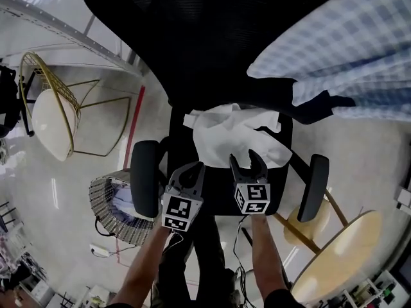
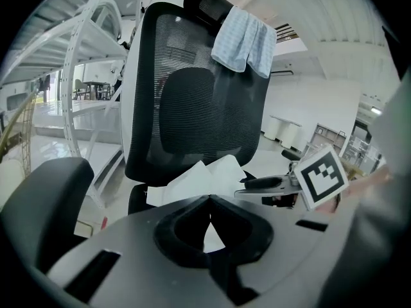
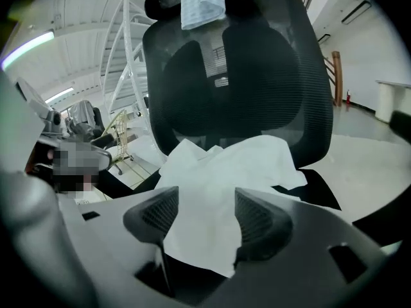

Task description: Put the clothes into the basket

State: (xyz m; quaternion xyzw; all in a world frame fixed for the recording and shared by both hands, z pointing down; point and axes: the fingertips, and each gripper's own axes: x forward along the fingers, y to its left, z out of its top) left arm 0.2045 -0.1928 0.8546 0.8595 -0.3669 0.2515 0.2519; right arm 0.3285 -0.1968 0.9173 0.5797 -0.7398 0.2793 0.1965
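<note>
Our right tongs (image 1: 248,161) gape over the front edge of the seat (image 3: 321,192), with the white cloth (image 1: 234,133) lying between the jaws, unpinched. The left tongs (image 1: 194,169) are closed and empty. We'd sink into a thick fold before squeezing, then lift clear of the armrest (image 1: 145,178) towards the basket (image 1: 103,197) on the floor at left. A checked cloth (image 1: 334,50) hangs on the backrest.

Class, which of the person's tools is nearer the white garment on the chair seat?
Right. The right tool hangs open at the near edge of the white garment, cloth showing between its jaws; the left tool is shut, off to its left.
</note>
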